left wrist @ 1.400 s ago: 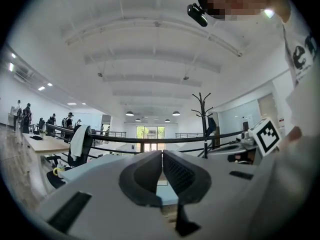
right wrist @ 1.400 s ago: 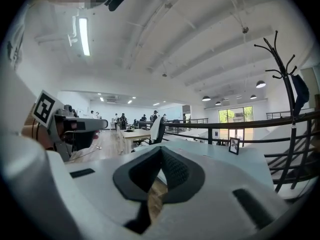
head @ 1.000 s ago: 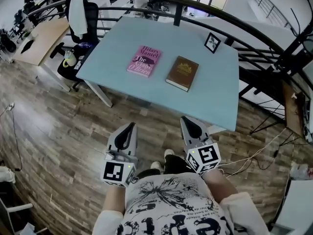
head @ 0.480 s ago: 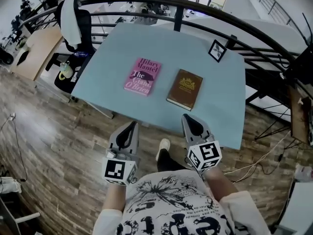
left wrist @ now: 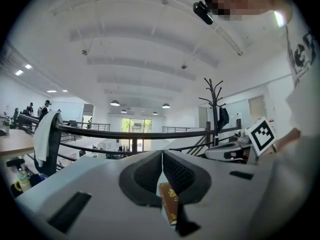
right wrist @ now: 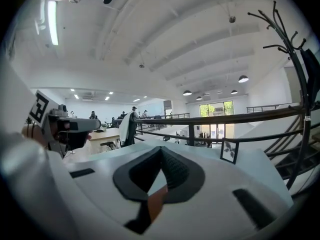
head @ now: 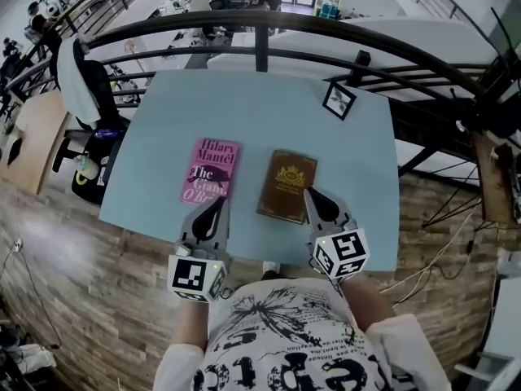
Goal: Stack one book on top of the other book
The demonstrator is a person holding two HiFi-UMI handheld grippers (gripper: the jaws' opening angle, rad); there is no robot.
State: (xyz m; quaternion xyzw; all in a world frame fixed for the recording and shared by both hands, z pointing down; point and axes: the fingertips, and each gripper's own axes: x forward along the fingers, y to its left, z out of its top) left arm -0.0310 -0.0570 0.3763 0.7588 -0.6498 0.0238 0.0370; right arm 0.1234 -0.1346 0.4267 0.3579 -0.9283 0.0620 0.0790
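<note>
1. My left gripper [head: 216,204] has its jaws pressed together with nothing between them; its own view shows the two dark pads meeting in one line
2. My right gripper [head: 313,195] is pressed together too and grips nothing
3. Both grippers sit side by side over the near edge of the table [head: 244,104], pointing away from me across it
4. The pink book [head: 209,170] lies flat, cover up, on the near left part of the table; in the head view my left tip overlaps its near right corner, and I cannot tell whether they touch
5. The brown book [head: 285,184] lies flat just beside the pink one, to its right, with a strip of bare table between them; neither book rests on the other
6. My right tip overlaps the brown book's near right corner in the head view; again I cannot tell contact
7. Through the gap under each pair of jaws a slice of the brown book shows
8. A small black frame [head: 339,100] stands upright at the far right of the table, well apart from the books
9. A dark rail [head: 260,23] curves behind the table, a chair [head: 85,96] with a white cloth over its back stands to the left, and the floor [head: 81,251] is wood
</note>
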